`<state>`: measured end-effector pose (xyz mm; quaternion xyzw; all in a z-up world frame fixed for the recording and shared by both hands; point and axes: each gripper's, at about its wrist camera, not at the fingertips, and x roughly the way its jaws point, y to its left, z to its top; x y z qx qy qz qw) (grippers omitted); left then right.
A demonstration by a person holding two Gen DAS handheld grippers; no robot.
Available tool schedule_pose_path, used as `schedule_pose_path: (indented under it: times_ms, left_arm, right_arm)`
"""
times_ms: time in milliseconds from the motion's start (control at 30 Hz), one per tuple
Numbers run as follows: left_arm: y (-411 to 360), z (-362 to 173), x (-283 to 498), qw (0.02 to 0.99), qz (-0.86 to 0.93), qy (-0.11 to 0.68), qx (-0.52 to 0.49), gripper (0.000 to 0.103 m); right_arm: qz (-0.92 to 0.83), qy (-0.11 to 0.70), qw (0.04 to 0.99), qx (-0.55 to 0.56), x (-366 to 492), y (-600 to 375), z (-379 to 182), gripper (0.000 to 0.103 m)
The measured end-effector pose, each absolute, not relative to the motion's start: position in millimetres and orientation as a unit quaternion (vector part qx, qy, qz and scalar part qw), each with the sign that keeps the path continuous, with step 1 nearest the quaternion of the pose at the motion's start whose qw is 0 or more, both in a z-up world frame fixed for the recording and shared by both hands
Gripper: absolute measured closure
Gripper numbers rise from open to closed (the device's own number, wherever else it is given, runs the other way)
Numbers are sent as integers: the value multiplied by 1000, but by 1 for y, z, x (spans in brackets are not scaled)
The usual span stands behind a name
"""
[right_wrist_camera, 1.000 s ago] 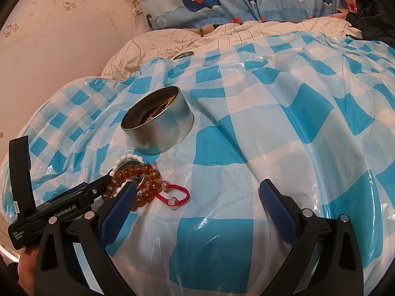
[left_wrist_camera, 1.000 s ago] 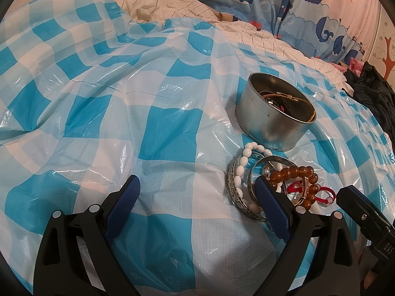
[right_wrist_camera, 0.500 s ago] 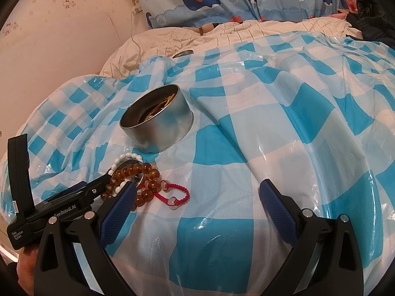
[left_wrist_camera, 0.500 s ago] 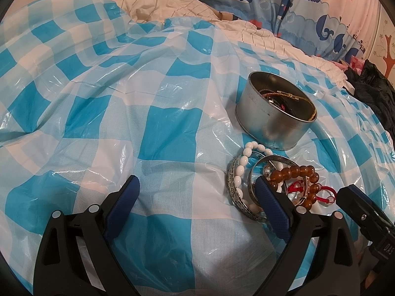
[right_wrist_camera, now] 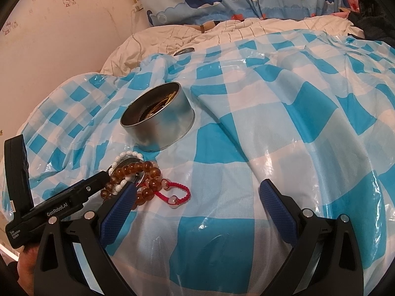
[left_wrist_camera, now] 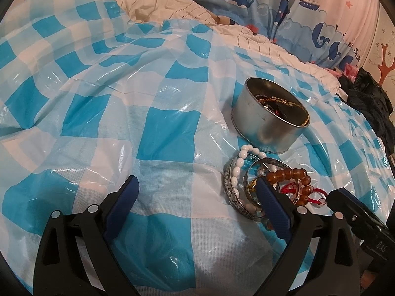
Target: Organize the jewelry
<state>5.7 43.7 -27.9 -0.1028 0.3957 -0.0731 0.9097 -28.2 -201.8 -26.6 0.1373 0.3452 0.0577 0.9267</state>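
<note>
My left gripper (left_wrist_camera: 197,197) hangs wide open, empty, over the blue-and-white checked plastic sheet (left_wrist_camera: 160,128). Just right of it lies the heap of bracelets (left_wrist_camera: 266,185): white bead strand, engraved silver bangles, amber beads, red cord. Round steel tin (left_wrist_camera: 269,123) sits close behind, presumably their destination. My right gripper (right_wrist_camera: 197,199) is likewise agape, holding nothing.

I read "GenRobot.AI" on the left gripper (right_wrist_camera: 66,207) body, and "DAS" on the right gripper (left_wrist_camera: 380,243) body
</note>
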Motion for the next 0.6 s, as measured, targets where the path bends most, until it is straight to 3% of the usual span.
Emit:
schedule_pose_path:
  times_ms: [600]
  left_arm:
    - [50,-25,-6,909,-61,406,-77,10]
  right_arm:
    - [48,350,927,123,-27,-200,-26,7]
